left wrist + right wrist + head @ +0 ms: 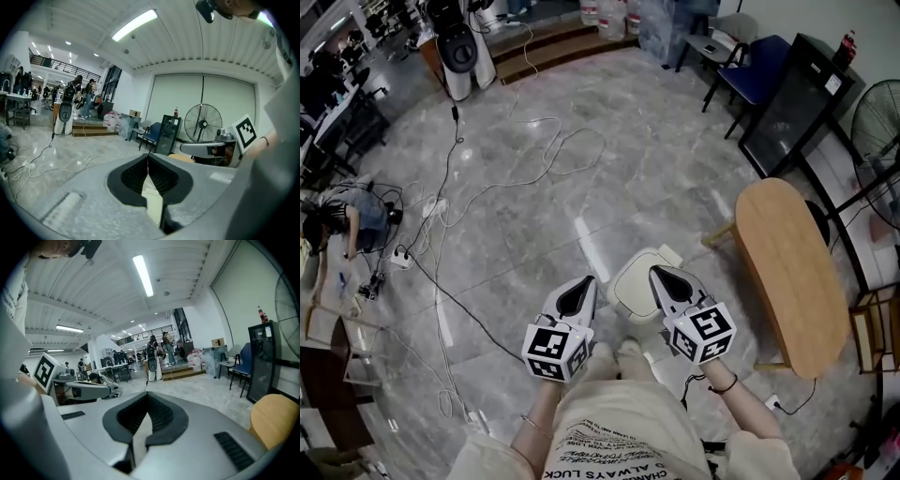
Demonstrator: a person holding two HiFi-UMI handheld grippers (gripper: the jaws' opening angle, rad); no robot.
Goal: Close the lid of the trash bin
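The white trash bin (637, 287) stands on the grey marble floor just ahead of my feet, seen from above, with its pale lid lying flat over the top. Both grippers hang above it, held roughly level. My left gripper (578, 292) is over the bin's left edge, and its jaws are shut with nothing between them. My right gripper (663, 278) is over the bin's right side, likewise shut and empty. The left gripper view shows its jaws (148, 155) meeting, with the right gripper (211, 148) beside them. The right gripper view shows its closed jaws (147, 393) and the left gripper (84, 389).
An oval wooden table (792, 272) stands close on the right, with a standing fan (877, 122) and a black cabinet (792, 103) behind it. Cables (487, 187) trail across the floor to the left. A person (347, 220) crouches at the far left. A blue chair (764, 61) is at the back.
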